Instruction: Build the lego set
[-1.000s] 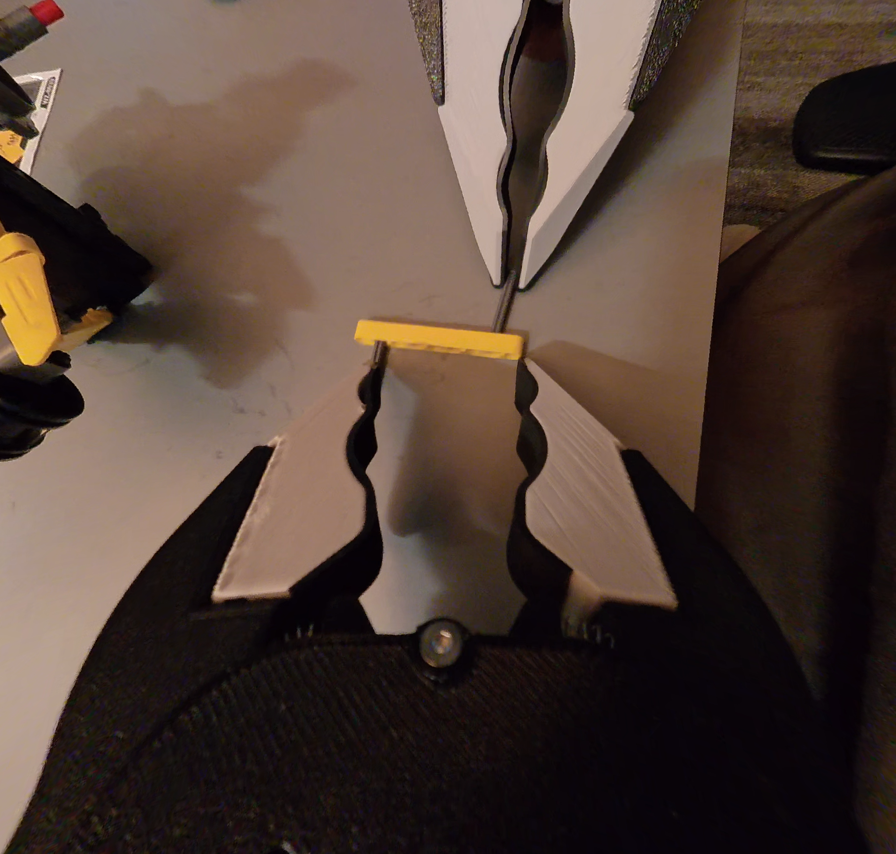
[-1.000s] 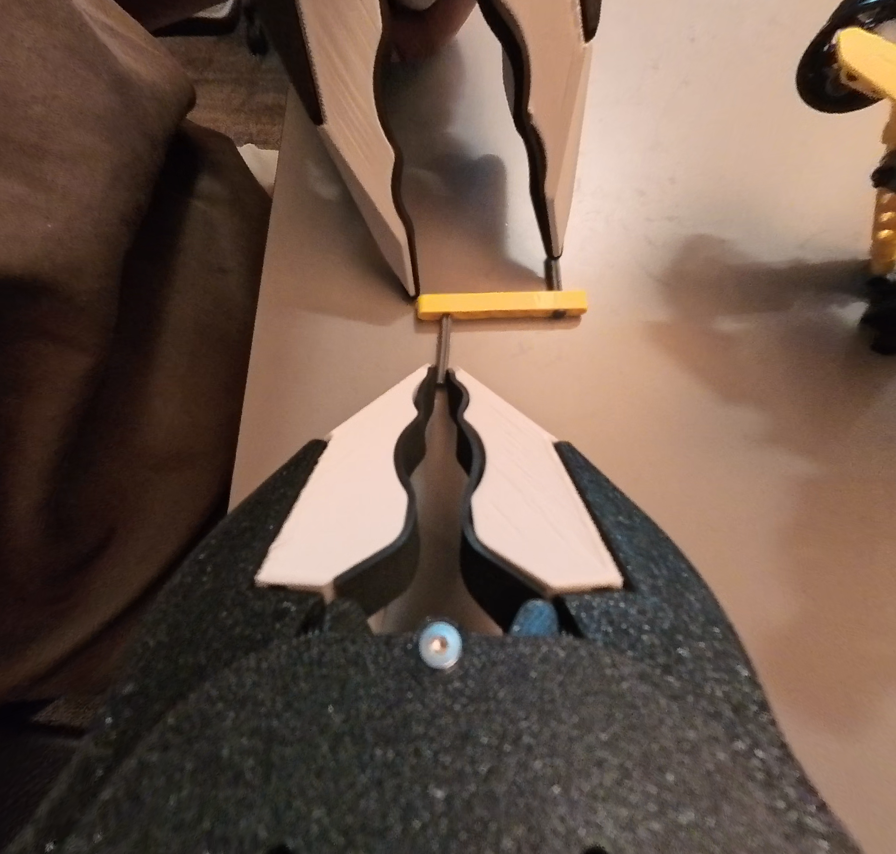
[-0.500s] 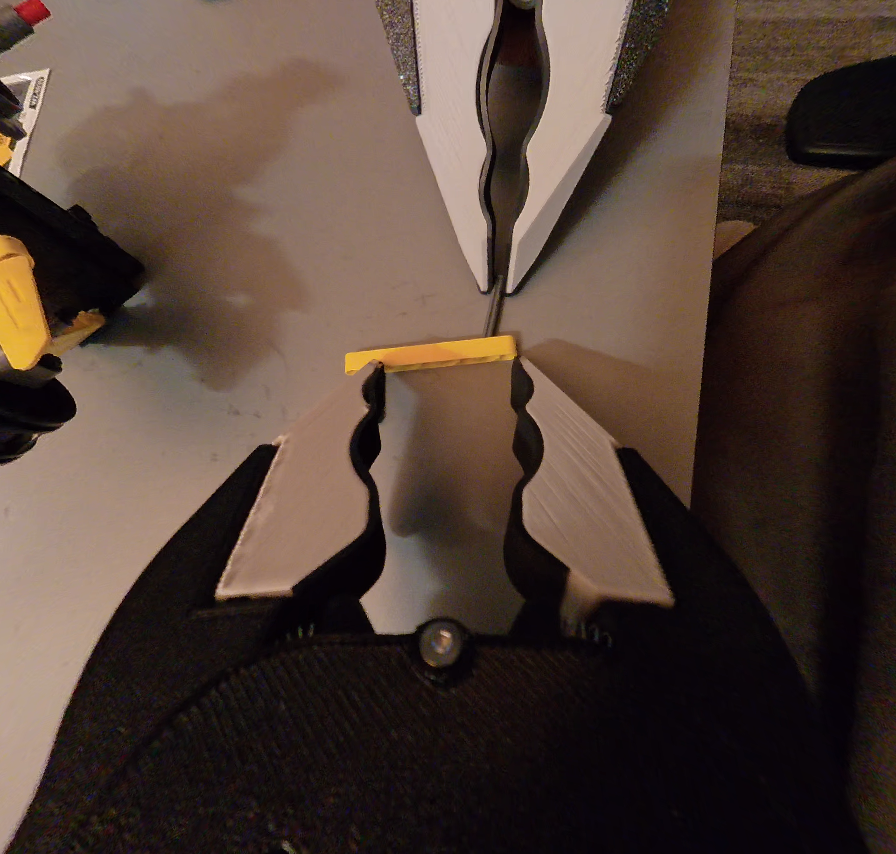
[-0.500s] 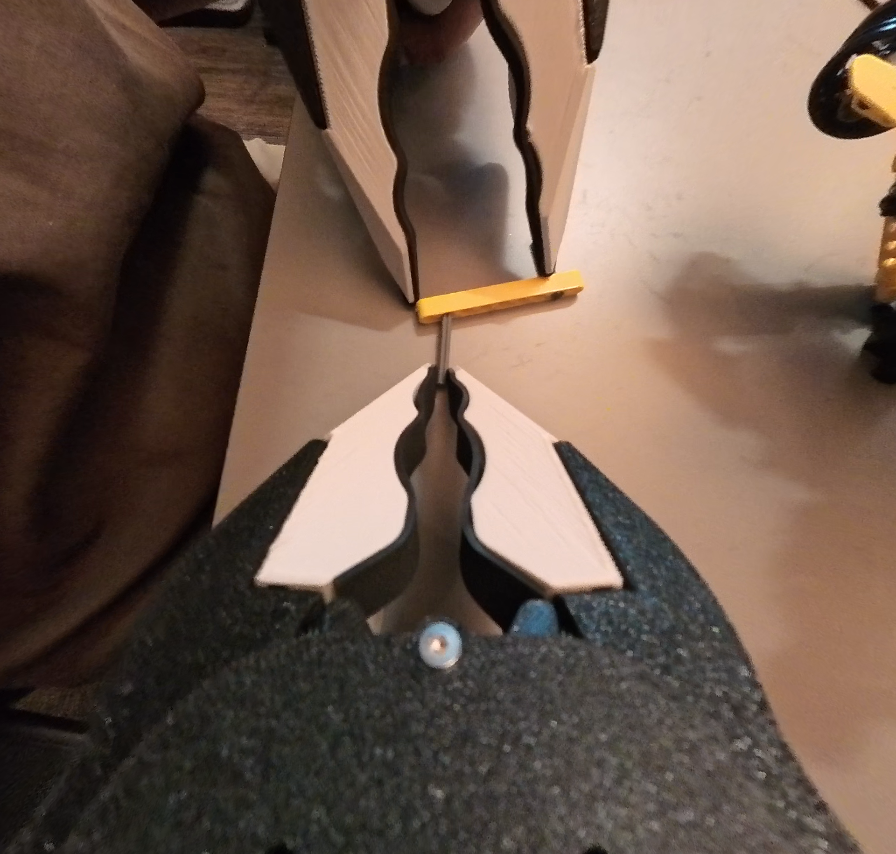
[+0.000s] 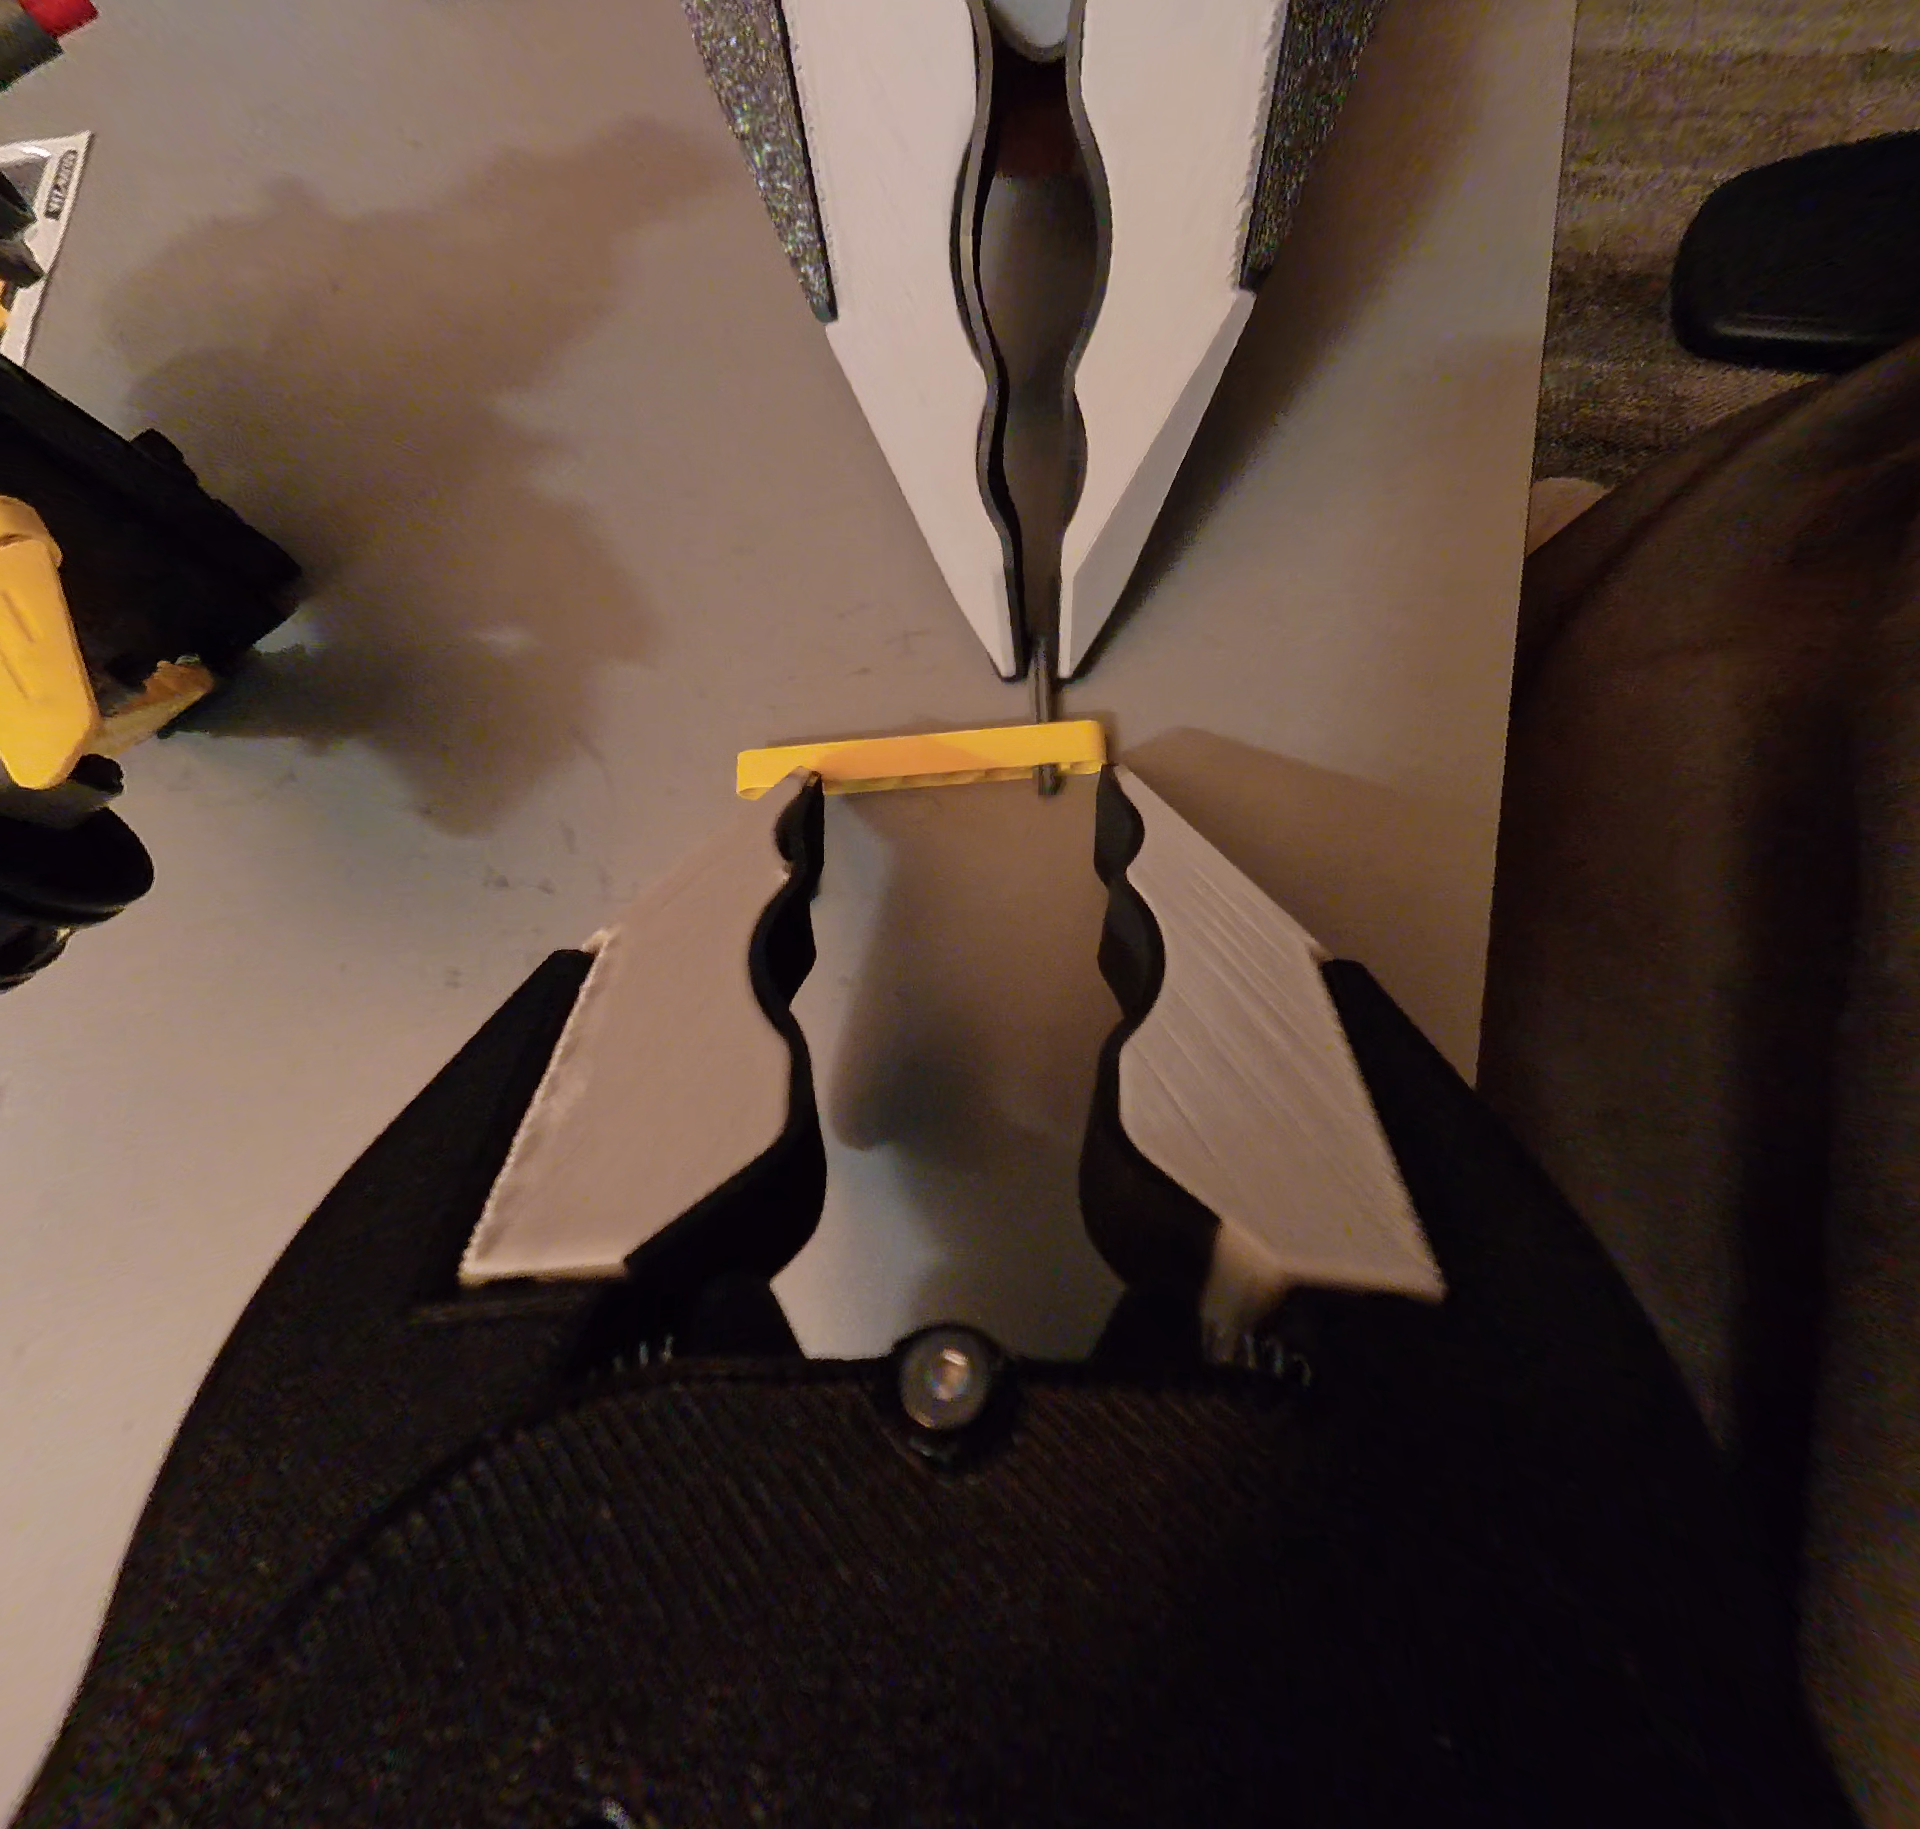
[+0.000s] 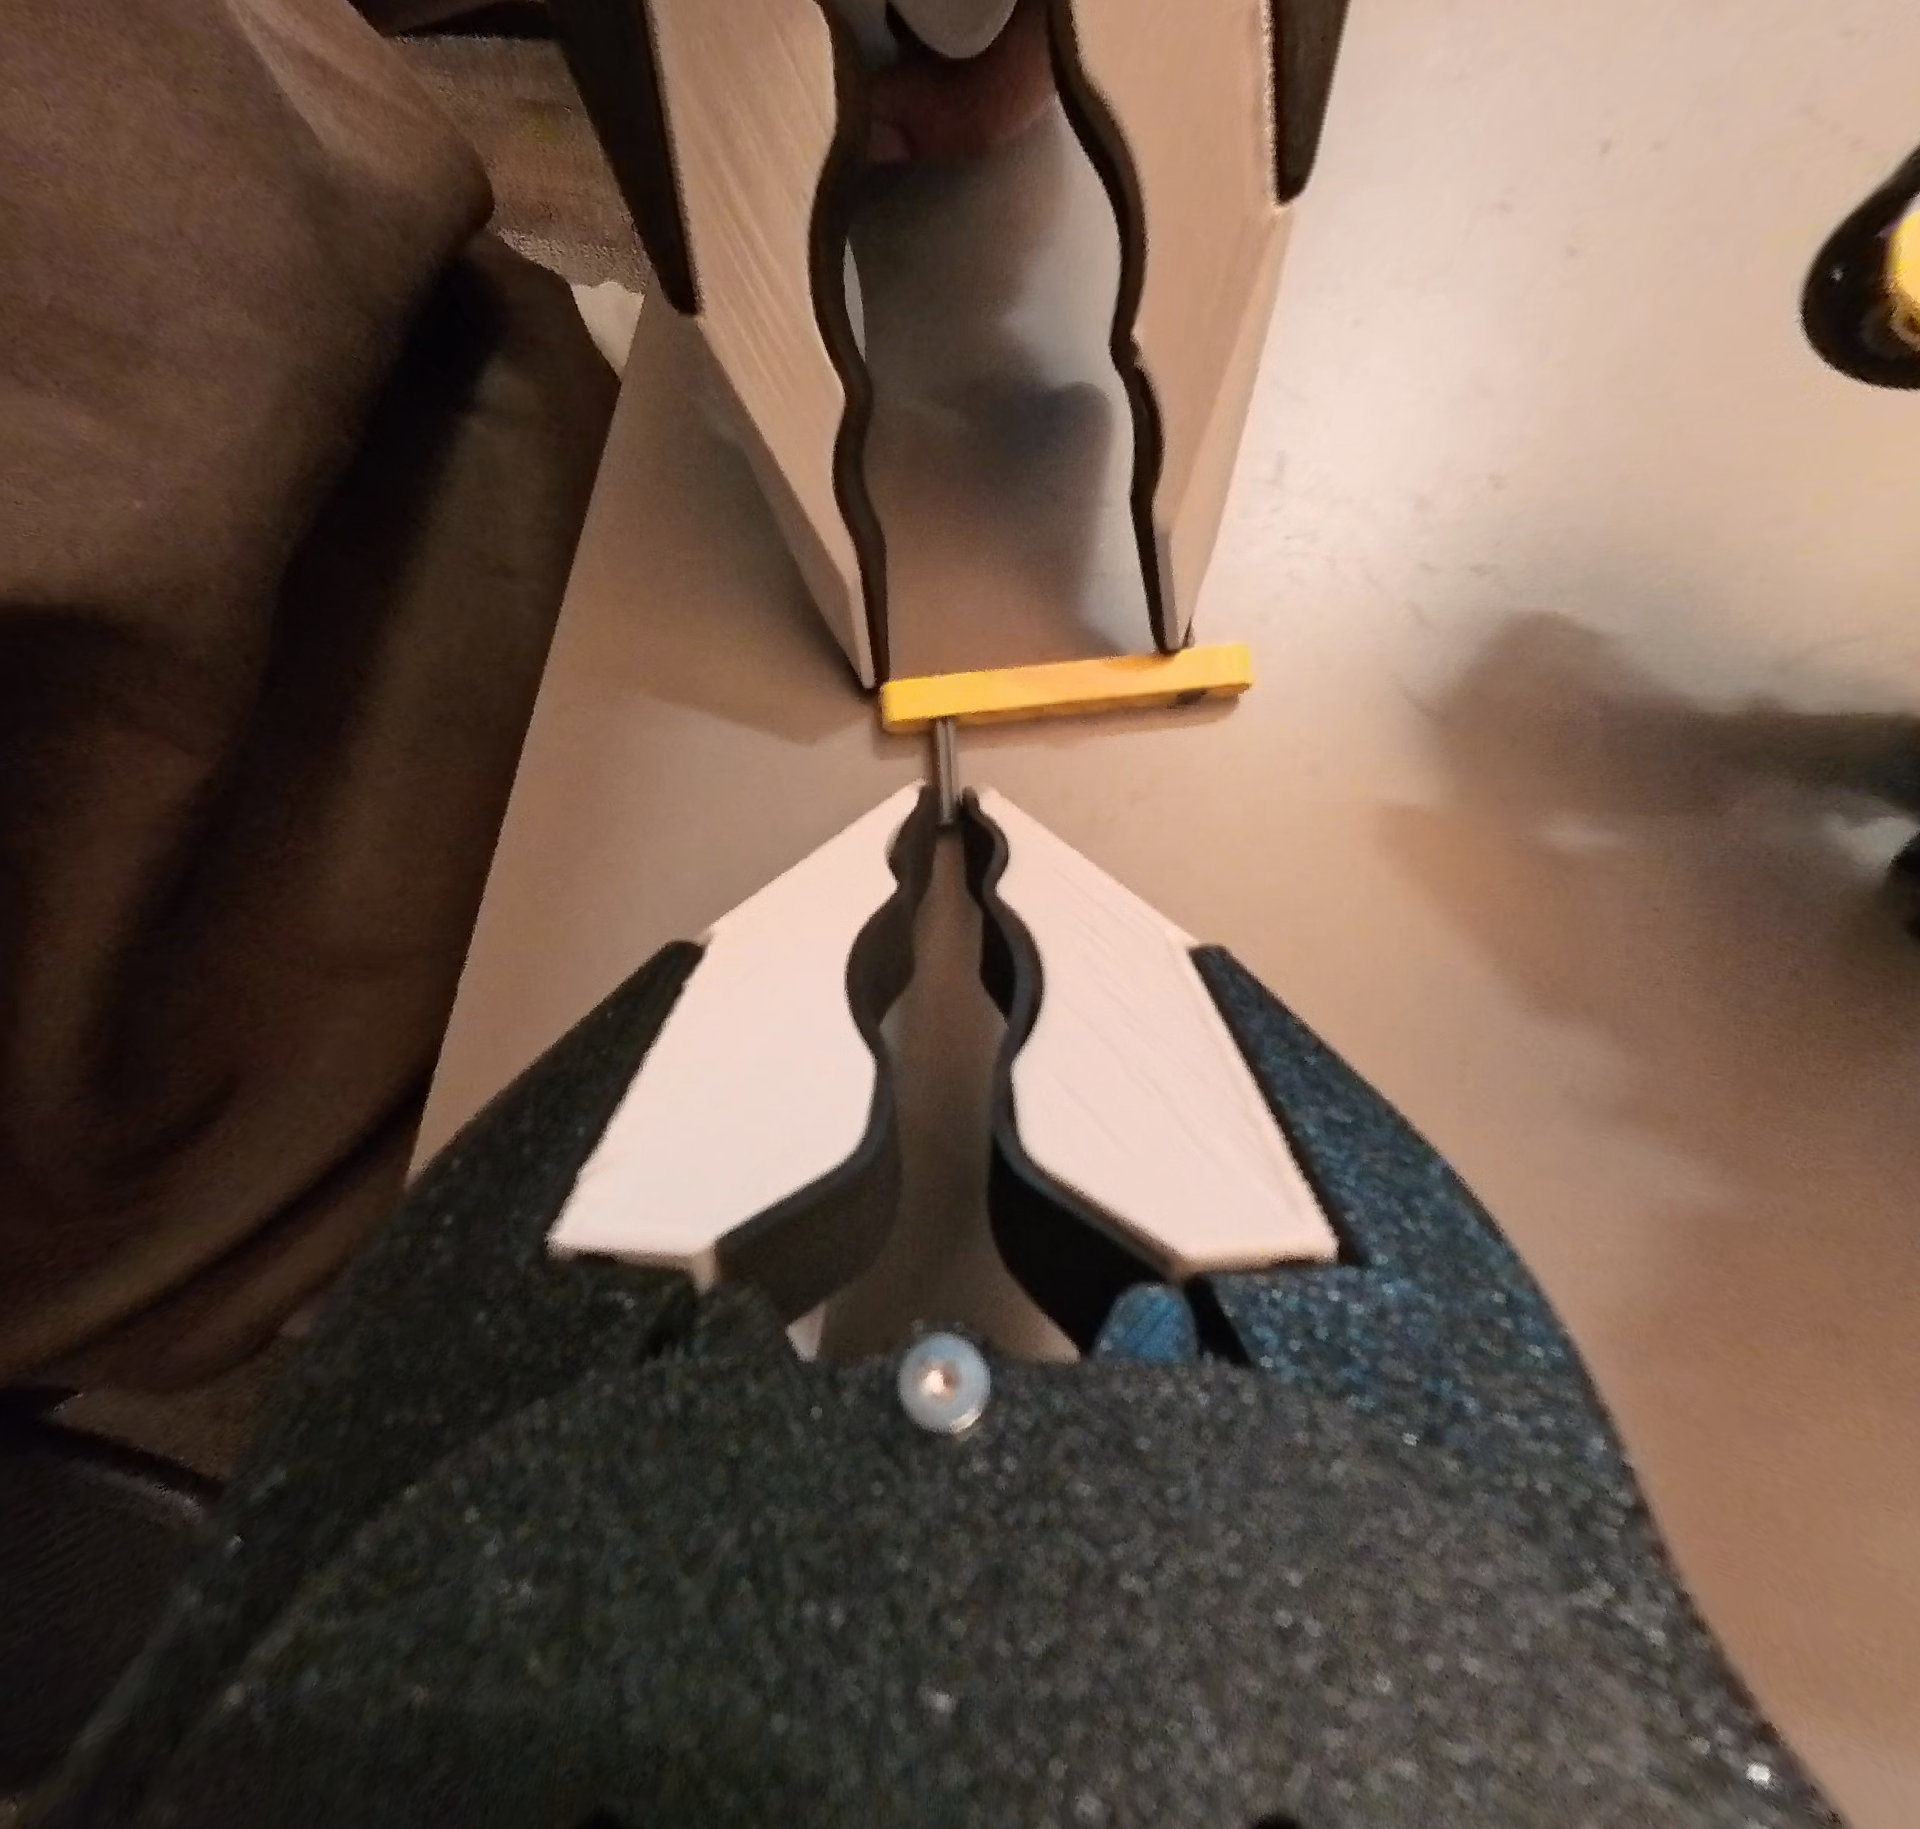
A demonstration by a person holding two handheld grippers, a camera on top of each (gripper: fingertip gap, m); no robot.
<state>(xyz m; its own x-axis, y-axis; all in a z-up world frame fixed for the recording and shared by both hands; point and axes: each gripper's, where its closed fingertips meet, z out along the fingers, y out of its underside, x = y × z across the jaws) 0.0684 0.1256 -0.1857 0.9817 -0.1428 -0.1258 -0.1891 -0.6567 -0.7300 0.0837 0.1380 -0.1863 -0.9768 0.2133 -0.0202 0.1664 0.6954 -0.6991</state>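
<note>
A flat yellow bar (image 5: 920,756) is held just above the grey table (image 5: 364,1000). My right gripper (image 5: 1039,667) is shut on a thin dark pin (image 5: 1042,693) that goes into the bar's right end. My left gripper (image 5: 956,803) has its fingers wide apart, with both tips against the bar's near edge. The bar's left end sticks out past the left fingertip. In the right wrist view my right gripper (image 6: 943,803) pinches the pin (image 6: 943,766) below the bar (image 6: 1060,688). The left gripper (image 6: 1023,647) touches the bar from the far side.
A black and yellow model (image 5: 62,657) stands at the left and also shows in the right wrist view (image 6: 1881,304). A red-capped marker (image 5: 52,8) and a printed sheet (image 5: 42,210) lie at the far left. A person's trousered leg (image 5: 1714,948) is past the table's right edge. My left and right fingertips are right by each other. The red-capped marker (image 5: 52,8) is about equally far from each gripper, around 15 centimetres.
The right gripper has moved closer to the bar, and less of the pin shows between them. The bar has tilted slightly. The small pin seen earlier at the bar's other end is out of sight.
</note>
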